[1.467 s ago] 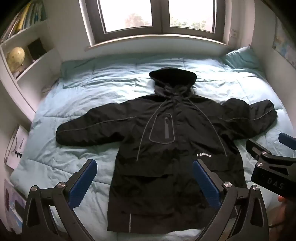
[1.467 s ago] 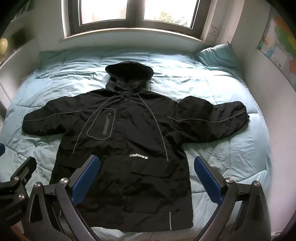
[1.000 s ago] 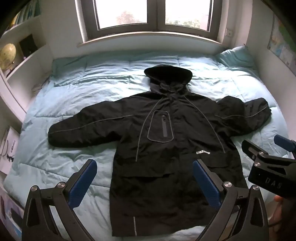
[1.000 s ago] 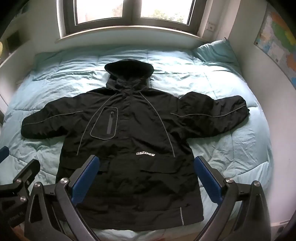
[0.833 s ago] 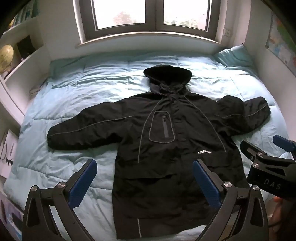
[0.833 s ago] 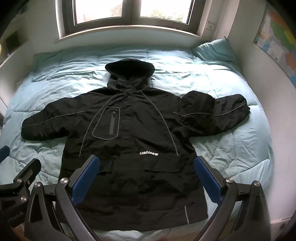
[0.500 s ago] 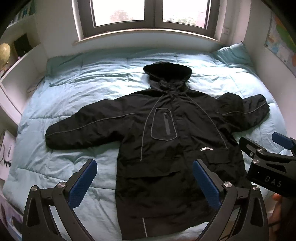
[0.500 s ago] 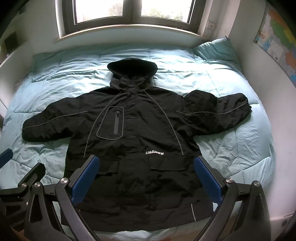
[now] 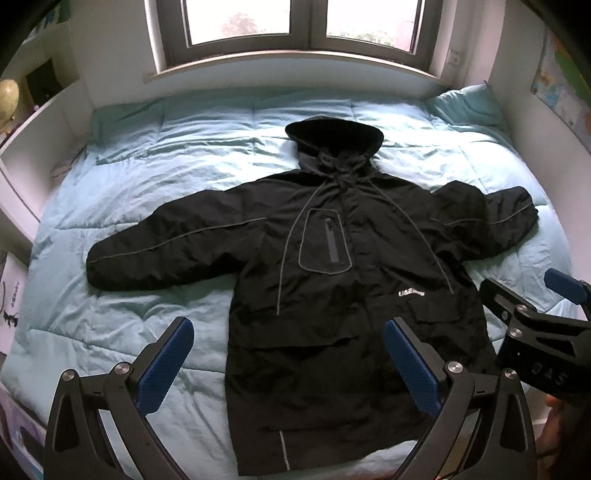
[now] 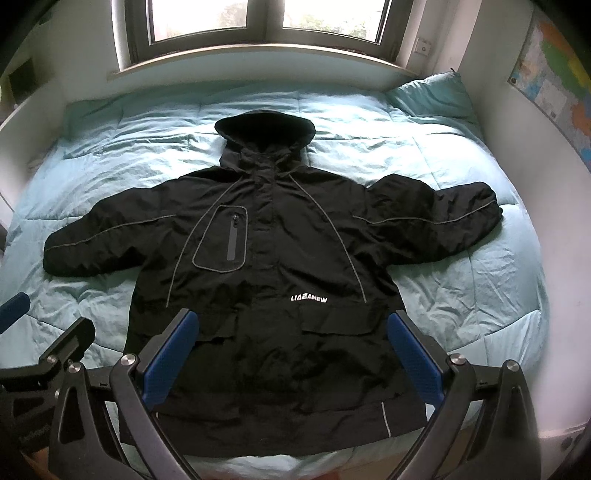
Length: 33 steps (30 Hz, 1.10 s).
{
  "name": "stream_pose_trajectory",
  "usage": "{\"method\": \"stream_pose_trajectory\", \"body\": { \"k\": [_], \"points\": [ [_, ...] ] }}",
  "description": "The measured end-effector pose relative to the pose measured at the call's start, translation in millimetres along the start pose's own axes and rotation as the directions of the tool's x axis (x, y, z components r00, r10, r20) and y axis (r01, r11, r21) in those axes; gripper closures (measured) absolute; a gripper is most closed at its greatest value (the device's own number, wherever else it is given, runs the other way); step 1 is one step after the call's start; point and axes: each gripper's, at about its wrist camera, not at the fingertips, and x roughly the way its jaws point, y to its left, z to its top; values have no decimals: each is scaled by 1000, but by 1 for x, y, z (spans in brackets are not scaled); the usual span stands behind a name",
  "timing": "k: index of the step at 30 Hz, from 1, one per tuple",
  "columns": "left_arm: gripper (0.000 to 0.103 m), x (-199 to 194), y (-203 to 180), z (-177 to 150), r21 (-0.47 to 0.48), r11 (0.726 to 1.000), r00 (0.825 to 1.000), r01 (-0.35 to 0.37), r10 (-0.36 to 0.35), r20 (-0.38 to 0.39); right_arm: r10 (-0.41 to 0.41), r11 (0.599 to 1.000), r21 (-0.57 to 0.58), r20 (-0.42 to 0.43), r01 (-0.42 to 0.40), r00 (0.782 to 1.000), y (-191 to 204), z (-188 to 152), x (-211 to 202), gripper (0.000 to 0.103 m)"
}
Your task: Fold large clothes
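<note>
The black hooded jacket point(image 9: 332, 280) lies face up and spread flat on the bed point(image 9: 184, 155), hood point(image 9: 334, 138) toward the window point(image 9: 303, 22), both sleeves out to the sides, hem at the bed's near edge. This layout appears deliberate: it exposes every seam and sleeve for a first fold.

The left claw point(image 9: 288, 363) stands wide open and empty above the jacket's hem, on the side of the longer-lying sleeve point(image 9: 166, 245). The right claw point(image 10: 291, 356) is likewise wide open, holding nothing, over the lower front near the white chest lettering point(image 10: 308, 298). Neither touches cloth.

The jacket's shell looks like a thin, slightly crinkled synthetic, padded, with grey piping and a zipped chest pocket point(image 10: 223, 236). It is judged slippery and bulky to crease. The bed's pale blue quilt is soft and rumpled, offering little firm backing.
</note>
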Motion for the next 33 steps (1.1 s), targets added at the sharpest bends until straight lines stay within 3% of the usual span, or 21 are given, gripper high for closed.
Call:
{"method": "stream_pose_trajectory", "body": {
  "k": [5, 24, 33],
  "points": [
    [1, -7, -16, 6, -20, 1000, 999, -24, 24, 20, 21, 1000, -13, 33, -21, 999, -23, 9, -3, 0],
    [1, -3, -176, 7, -23, 1000, 1000, -10, 9, -18, 34, 999, 6, 0, -34, 999, -177, 10, 18, 0],
    [1, 5, -221, 17, -20, 1000, 1000, -20, 20, -12, 4, 1000, 5, 10, -4, 1000, -230, 17, 33, 0]
  ]
}}
